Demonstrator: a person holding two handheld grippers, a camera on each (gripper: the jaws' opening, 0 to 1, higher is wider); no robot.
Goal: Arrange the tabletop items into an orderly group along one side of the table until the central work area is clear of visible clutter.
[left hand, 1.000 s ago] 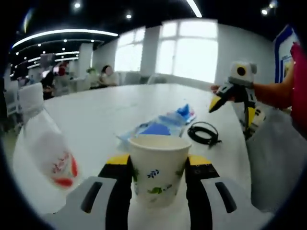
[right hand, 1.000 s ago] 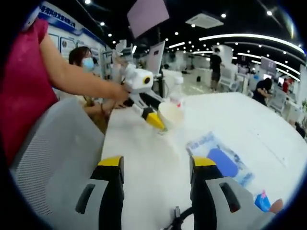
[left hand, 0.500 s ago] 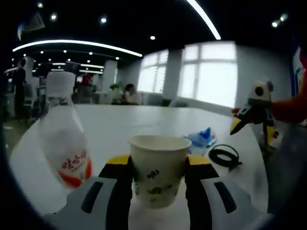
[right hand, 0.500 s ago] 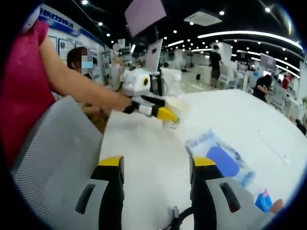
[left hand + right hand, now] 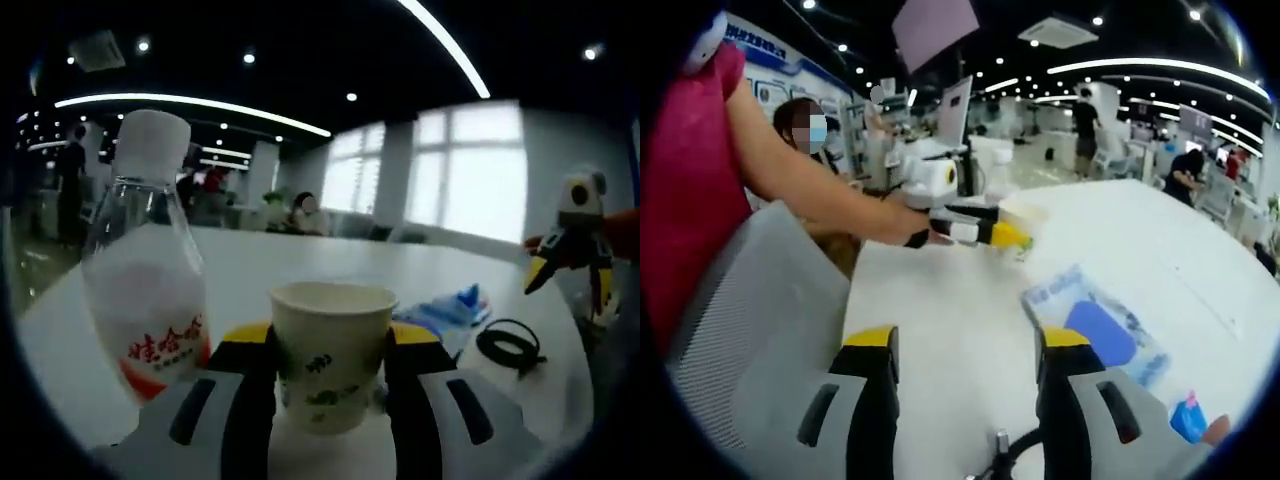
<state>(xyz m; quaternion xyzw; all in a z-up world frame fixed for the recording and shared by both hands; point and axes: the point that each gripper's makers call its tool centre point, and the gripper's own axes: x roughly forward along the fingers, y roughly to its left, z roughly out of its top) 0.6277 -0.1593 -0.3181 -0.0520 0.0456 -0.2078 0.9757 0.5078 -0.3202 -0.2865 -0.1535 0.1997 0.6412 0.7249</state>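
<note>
Cup: the cup (image 5: 331, 355) is held between the jaws of the left gripper (image 5: 328, 400), which are closed on its sides. It has been kept there the whole last second.
Bottle: the bottle (image 5: 150, 270) stands just beside the cup, on its left in the left gripper view. It looks bigger and nearer than a second ago, so the cup has been carried toward it.
Table: the table (image 5: 300, 265) is white. The bag (image 5: 1095, 330) and the cable (image 5: 510, 347) lie on it, well apart from the cup.
Right gripper: the right gripper (image 5: 965, 400) is held over the table with its jaws wide apart, and nothing is held in them. It has hardly been moved.
Meaning: the cup is likely being put next to the bottle to start the group at one side. The bag and cable are not yet tidied.
</note>
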